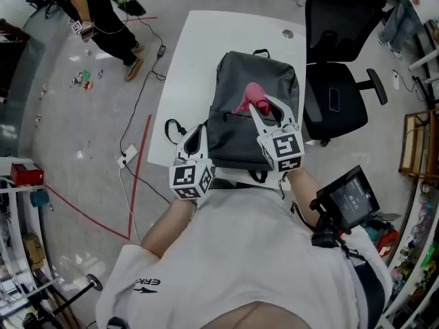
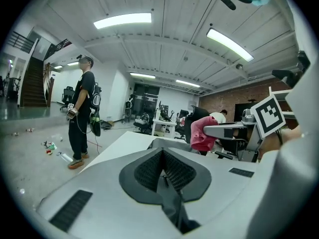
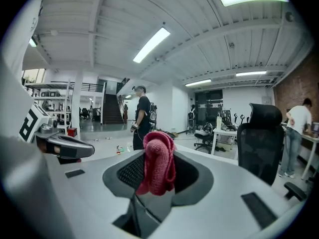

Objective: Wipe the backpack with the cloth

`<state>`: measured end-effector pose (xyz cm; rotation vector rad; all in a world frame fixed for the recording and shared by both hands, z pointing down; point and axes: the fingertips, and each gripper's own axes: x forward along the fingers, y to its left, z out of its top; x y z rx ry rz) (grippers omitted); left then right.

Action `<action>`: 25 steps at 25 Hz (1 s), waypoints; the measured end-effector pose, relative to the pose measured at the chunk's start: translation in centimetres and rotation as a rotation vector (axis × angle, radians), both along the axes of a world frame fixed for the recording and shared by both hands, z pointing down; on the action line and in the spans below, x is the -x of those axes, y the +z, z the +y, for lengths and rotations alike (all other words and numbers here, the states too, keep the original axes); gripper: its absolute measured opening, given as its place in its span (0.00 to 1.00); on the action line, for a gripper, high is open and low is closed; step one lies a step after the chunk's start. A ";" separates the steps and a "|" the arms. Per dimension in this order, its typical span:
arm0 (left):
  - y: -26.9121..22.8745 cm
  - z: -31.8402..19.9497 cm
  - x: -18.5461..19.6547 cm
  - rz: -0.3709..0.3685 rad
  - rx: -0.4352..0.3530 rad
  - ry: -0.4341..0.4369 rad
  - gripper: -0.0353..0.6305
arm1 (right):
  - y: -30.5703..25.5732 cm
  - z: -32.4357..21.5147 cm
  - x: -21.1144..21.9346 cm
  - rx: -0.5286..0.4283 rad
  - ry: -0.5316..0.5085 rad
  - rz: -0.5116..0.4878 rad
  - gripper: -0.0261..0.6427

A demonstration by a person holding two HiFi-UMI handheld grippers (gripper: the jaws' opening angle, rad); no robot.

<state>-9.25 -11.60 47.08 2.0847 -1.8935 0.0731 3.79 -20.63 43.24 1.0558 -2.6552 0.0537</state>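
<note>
Where the backpack lies: flat on the near half of the white surface, with straps trailing at its near and left edges.
Cloth: pink and bunched, over the bag's middle. Whether it touches the fabric I cannot tell.
Right tool: clamped on one fold of the cloth, the rest hanging loose.
Left tool: jaws together with nothing between them, at the bag's near left corner.
Risk, slip: a hard drag could pull the cloth out of so small a pinch.
Risk, slide: nothing pins the bag, so a stroke toward the far side may push it along the smooth surface.
Risk, snag: the loose strap could catch the left tool.
Office chair: just right of the surface, crowding the right arm.
</note>
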 end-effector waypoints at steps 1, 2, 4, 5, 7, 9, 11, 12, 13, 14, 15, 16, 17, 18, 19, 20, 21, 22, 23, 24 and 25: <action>0.2 -0.6 0.0 0.000 0.009 0.003 0.06 | 0.1 -0.9 0.2 0.008 0.003 0.000 0.24; 0.3 -1.1 0.0 0.000 0.017 0.009 0.06 | 0.3 -1.6 0.3 0.017 0.006 0.000 0.24; 0.7 -1.8 -0.1 0.000 0.031 0.024 0.06 | 0.7 -2.7 0.7 0.032 0.011 0.001 0.24; 0.9 -2.2 0.0 0.002 0.035 0.030 0.06 | 0.9 -3.4 1.0 0.037 0.013 0.003 0.24; 1.3 -3.3 0.2 0.007 0.048 0.047 0.06 | 1.1 -4.9 1.7 0.043 0.019 0.009 0.24; 1.8 -4.1 0.4 0.009 0.067 0.075 0.06 | 1.6 -6.1 2.7 0.055 0.028 0.018 0.24; 2.5 -4.6 0.5 0.014 0.090 0.103 0.06 | 2.7 -7.3 3.7 0.078 0.033 0.033 0.24; 3.0 -5.0 0.7 0.018 0.102 0.111 0.06 | 3.4 -8.1 4.4 0.090 0.034 0.041 0.24; 3.7 -5.5 1.2 0.022 0.114 0.114 0.06 | 4.4 -9.0 5.2 0.103 0.034 0.048 0.24; 4.5 -6.1 1.8 0.025 0.127 0.115 0.06 | 5.4 -10.2 6.2 0.115 0.033 0.053 0.24; 5.3 -6.6 2.3 0.028 0.139 0.116 0.06 | 6.4 -11.3 7.2 0.128 0.032 0.058 0.24; 5.9 -6.9 2.7 0.030 0.151 0.120 0.06 | 7.2 -12.3 8.0 0.141 0.033 0.061 0.24; 6.2 -7.0 2.8 0.029 0.163 0.127 0.06 | 7.9 -13.2 8.6 0.154 0.035 0.065 0.24; 6.4 -6.9 2.6 0.028 0.172 0.136 0.06 | 8.4 -13.8 8.9 0.167 0.038 0.068 0.24; 6.3 -6.6 2.2 0.027 0.180 0.145 0.06 | 8.8 -14.2 8.9 0.178 0.042 0.073 0.24; 6.2 -6.4 1.9 0.027 0.185 0.151 0.06 | 9.1 -14.5 8.9 0.188 0.047 0.076 0.24; 6.1 -6.2 1.7 0.027 0.190 0.155 0.06 | 9.3 -14.8 8.9 0.198 0.052 0.078 0.24; 6.0 -6.0 1.6 0.026 0.195 0.158 0.06 | 9.6 -15.2 9.0 0.207 0.056 0.080 0.24; 6.1 -6.0 1.6 0.025 0.199 0.161 0.06 | 9.9 -15.5 9.1 0.216 0.060 0.083 0.24; 6.2 -6.0 1.6 0.023 0.204 0.166 0.06 | 10.4 -15.8 9.2 0.226 0.064 0.087 0.24; 6.2 -5.9 1.6 0.020 0.208 0.173 0.06 | 10.8 -16.0 9.3 0.235 0.068 0.094 0.24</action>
